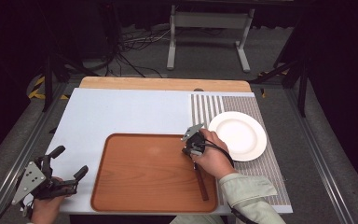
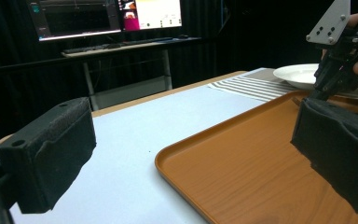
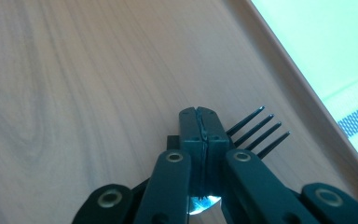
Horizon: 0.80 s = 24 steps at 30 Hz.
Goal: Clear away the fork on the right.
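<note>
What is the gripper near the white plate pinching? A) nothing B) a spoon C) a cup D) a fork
D: in the right gripper view the right gripper has its jaws closed together, and the four tines of a fork stick out beside them, over the wooden tray.

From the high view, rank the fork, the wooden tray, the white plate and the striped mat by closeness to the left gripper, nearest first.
From the left gripper, at the table's near left corner:
1. Wooden tray, just to its right.
2. Fork, at the tray's right side, clamped in the right gripper.
3. Striped mat and white plate, far right; the plate sits on the mat, so too close to call.
</note>
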### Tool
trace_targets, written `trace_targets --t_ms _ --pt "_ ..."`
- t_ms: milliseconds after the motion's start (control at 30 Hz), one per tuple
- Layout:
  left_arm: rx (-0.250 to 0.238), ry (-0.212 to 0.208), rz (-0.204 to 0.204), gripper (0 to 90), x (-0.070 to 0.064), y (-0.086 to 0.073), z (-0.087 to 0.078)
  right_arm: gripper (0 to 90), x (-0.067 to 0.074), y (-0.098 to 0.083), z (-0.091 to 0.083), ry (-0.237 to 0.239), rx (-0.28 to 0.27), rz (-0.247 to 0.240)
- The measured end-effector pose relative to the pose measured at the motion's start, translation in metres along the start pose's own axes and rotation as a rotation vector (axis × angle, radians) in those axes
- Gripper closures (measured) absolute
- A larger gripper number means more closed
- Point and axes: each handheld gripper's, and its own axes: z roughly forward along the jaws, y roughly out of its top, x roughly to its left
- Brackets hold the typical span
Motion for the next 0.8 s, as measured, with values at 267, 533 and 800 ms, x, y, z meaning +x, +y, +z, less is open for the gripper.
trace_targets --t_ms 267,533,800 --pt "0.003 0.000 -0.003 0.4 0.000 0.000 0.000 90.0 -0.006 -0.006 -0.004 -0.016 0.007 0.023" --pt "0.004 0.000 -0.006 0.4 0.000 -0.001 0.000 90.0 -0.012 -0.012 -0.008 -0.036 0.017 0.042" --pt "0.005 -0.001 -0.006 0.4 0.000 -0.001 0.000 90.0 -0.016 -0.017 -0.011 -0.039 0.016 0.057"
